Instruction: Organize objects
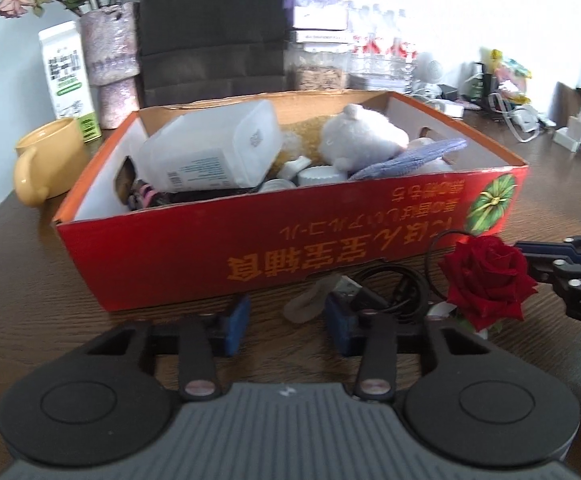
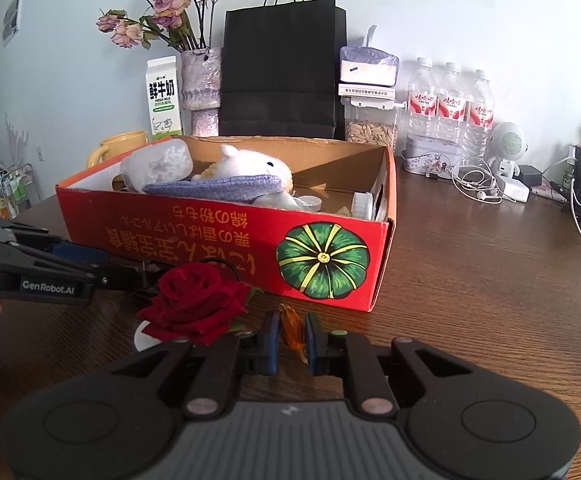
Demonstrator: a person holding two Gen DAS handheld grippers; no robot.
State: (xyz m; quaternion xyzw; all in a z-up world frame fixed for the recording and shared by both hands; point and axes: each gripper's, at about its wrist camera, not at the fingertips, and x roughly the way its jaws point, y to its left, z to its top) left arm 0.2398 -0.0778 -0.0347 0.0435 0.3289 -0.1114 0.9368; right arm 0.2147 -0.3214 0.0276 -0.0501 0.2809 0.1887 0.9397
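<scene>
Working left to right, we bring our left tongs (image 1: 286, 322) low on the tabletop (image 1: 30, 280), their pads apart around a small pale piece (image 1: 310, 300) but not visibly pressing it, likely the next pick. Beside it a black cable (image 1: 394, 280) and red rose (image 1: 488, 282) crowd the space. Our right tongs (image 2: 292, 338) are clamped on an amber clip (image 2: 292, 330), held ready below the red box (image 2: 226, 240), whose near wall blocks the way.

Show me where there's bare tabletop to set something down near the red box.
Bare wooden tabletop lies right of the red cardboard box, up to the earphone cables. Another patch sits left of the box, before the yellow mug. In front of the box it is crowded: red rose, black cable, both grippers. The back row is full.
</scene>
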